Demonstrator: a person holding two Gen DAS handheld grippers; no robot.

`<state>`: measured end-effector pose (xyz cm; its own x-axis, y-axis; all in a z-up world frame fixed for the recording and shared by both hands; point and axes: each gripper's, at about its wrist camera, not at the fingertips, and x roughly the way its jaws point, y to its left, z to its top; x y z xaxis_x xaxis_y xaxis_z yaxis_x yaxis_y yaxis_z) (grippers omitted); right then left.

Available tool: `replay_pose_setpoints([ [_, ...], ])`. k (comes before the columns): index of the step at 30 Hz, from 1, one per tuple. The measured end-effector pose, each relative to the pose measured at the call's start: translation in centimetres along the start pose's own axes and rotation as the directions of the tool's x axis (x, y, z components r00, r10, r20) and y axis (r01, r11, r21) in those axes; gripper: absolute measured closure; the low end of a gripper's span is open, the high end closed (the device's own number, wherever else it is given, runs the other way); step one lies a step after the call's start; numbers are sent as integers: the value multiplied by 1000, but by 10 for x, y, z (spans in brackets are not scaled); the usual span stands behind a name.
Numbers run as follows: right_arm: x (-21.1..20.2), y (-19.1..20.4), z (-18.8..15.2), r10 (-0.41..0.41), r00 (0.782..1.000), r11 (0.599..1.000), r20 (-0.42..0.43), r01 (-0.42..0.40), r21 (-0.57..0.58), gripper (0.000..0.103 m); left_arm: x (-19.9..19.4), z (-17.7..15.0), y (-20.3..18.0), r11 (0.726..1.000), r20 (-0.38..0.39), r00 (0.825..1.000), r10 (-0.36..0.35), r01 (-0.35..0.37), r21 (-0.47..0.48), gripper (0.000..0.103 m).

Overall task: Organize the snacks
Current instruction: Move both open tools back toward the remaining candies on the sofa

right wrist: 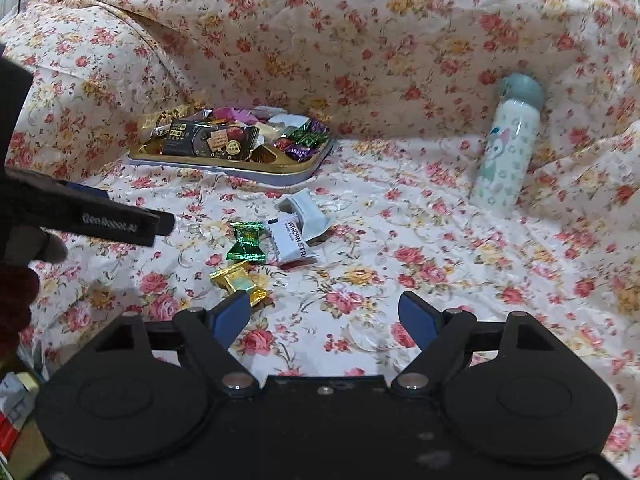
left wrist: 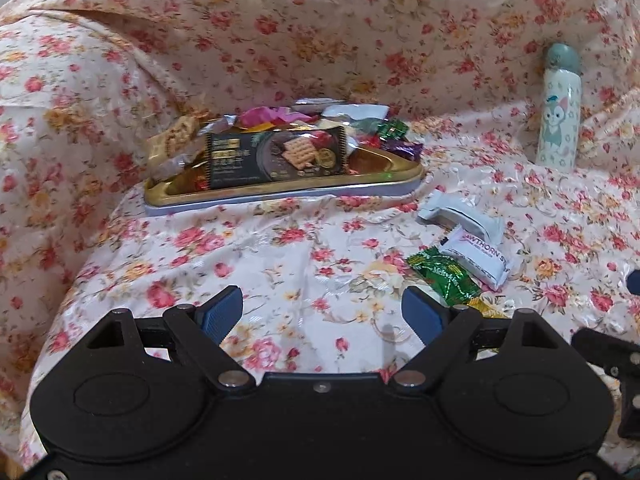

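A gold tray (left wrist: 384, 162) (right wrist: 288, 172) holds a pile of snacks, with a black cracker pack (left wrist: 276, 154) (right wrist: 210, 142) on top. Loose on the floral cloth lie a white hawthorn strip pack (left wrist: 480, 258) (right wrist: 292, 240), a grey-white wrapper (left wrist: 460, 216) (right wrist: 308, 212), a green candy (left wrist: 444, 276) (right wrist: 246, 242) and a gold candy (right wrist: 236, 280). My left gripper (left wrist: 322, 312) is open and empty, left of the loose snacks. My right gripper (right wrist: 324, 314) is open and empty, its left finger beside the gold candy.
A white cartoon bottle (left wrist: 558, 108) (right wrist: 506, 148) with a grey cap leans at the back right. The floral cloth rises as a wall behind the tray. The left gripper's arm (right wrist: 80, 216) shows at the left of the right wrist view.
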<state>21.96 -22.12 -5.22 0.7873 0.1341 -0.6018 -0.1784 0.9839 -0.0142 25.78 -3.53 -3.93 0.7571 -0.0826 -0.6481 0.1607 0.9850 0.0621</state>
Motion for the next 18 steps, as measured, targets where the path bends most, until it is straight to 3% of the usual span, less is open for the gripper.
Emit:
replay_pose_setpoints([
  [9,30,-10,16,-26,1000,999,17,25,46,16,30,3,-4,999,36,999,12,-13,33,15],
  [18,54,0,38,-44,998,999,52,46,-28,17,61,4,7,1000,9,1000,2,-2,-21,14],
])
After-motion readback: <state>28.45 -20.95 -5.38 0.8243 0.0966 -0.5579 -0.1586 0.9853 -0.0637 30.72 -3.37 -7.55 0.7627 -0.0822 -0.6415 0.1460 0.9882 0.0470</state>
